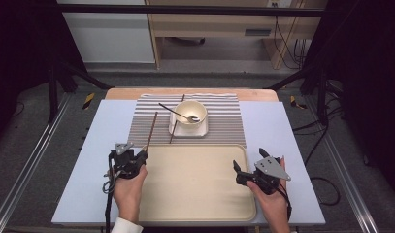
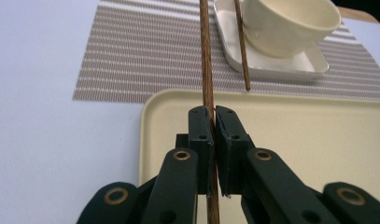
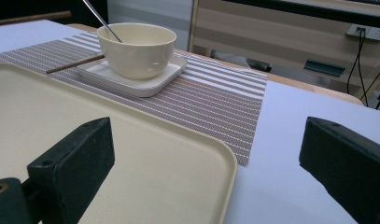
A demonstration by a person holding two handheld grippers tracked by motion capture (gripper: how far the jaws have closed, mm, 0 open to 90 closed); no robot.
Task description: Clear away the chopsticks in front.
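My left gripper is shut on a brown chopstick that points away from me, at the left edge of the cream tray. A second chopstick lies across the white square plate. On that plate stands a cream bowl with a metal spoon in it. My right gripper hangs open over the tray's right edge, nothing between its jaws.
A striped placemat lies under the plate on the pale blue table cover. Wooden furniture and cables stand beyond the table's far edge. Black frame posts rise on both sides.
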